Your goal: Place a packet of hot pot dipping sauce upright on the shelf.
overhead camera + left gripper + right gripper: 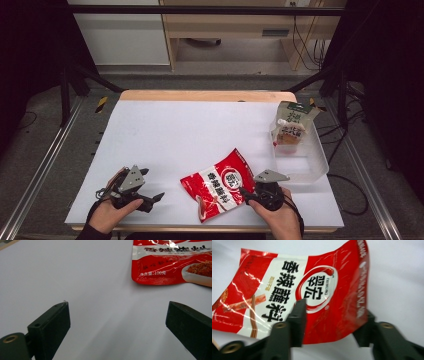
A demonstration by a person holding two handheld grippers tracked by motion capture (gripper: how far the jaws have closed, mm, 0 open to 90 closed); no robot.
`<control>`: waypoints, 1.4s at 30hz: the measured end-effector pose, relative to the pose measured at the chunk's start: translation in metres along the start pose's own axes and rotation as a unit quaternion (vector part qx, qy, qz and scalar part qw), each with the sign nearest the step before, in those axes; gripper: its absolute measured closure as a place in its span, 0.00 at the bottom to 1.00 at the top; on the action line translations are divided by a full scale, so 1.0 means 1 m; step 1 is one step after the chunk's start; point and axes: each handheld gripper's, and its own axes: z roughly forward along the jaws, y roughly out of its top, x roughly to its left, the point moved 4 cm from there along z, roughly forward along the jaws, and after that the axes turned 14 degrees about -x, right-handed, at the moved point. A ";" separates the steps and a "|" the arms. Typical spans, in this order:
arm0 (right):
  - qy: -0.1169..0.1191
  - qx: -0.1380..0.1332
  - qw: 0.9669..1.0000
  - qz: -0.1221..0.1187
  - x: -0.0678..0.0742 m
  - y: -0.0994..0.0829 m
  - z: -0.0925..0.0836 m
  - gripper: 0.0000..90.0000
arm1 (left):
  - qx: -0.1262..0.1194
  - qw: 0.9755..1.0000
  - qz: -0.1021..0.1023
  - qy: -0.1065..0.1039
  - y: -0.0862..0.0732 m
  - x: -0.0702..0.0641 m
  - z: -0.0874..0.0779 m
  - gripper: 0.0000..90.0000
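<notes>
A red and white snack pouch [220, 184] lies near the front middle of the white table [175, 130]. My right gripper [243, 192] is at its right corner. In the right gripper view the pouch [319, 290] buckles upward between the jaws, one jaw over its printed face and the other behind its right edge; my right gripper [334, 312] is shut on it. My left gripper [154, 183] rests at the front left, held by a hand. Its jaws stand wide open with nothing between them [118, 305], and the pouch's lower edge [170, 265] lies beyond.
A clear plastic bin [320, 165] stands at the table's right edge, with a beige and green pouch [291, 127] leaning upright at its far end. Black frame posts flank the table on both sides.
</notes>
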 end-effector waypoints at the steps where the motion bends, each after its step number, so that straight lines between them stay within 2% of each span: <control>1: 0.001 0.000 1.000 -0.003 0.000 0.002 0.000 0.71 | 0.000 1.000 0.000 -0.001 0.000 0.000 0.000 0.06; 4: 0.005 0.000 1.000 -0.016 -0.001 0.009 0.004 0.86 | 0.001 1.000 -0.001 -0.002 0.000 0.000 0.000 0.07; 8: 0.011 0.008 0.999 -0.035 0.003 0.020 0.011 1.00 | -0.003 1.000 -0.002 -0.003 0.003 0.001 -0.001 0.07; 13: 0.028 0.015 0.996 -0.078 0.007 0.046 0.021 1.00 | -0.006 1.000 -0.002 -0.005 0.009 0.006 -0.004 0.07; 17: 0.048 0.022 0.992 -0.114 0.009 0.071 0.031 1.00 | -0.010 1.000 -0.001 -0.004 0.020 0.012 -0.005 0.07; 20: 0.071 0.021 0.988 -0.137 0.013 0.089 0.037 1.00 | -0.010 1.000 0.005 -0.004 0.028 0.017 -0.005 0.07; 23: 0.094 0.017 0.984 -0.149 0.015 0.106 0.042 1.00 | -0.007 1.000 0.005 -0.005 0.035 0.022 -0.004 0.07; 28: 0.148 0.011 0.974 -0.171 0.026 0.129 0.047 1.00 | -0.015 1.000 0.007 -0.012 0.048 0.029 -0.004 0.06; 32: 0.171 -0.002 0.965 -0.197 0.039 0.145 0.042 1.00 | -0.019 1.000 0.003 -0.005 0.059 0.035 -0.003 0.06; 37: 0.184 -0.008 0.959 -0.215 0.049 0.158 0.035 1.00 | -0.027 1.000 0.011 -0.001 0.073 0.037 -0.004 0.10; 41: 0.196 -0.009 0.954 -0.228 0.058 0.165 0.031 1.00 | -0.037 0.999 0.015 -0.012 0.085 0.035 -0.005 0.17; 42: 0.200 -0.009 0.952 -0.232 0.060 0.166 0.031 1.00 | -0.043 0.999 0.007 -0.019 0.088 0.035 -0.005 0.18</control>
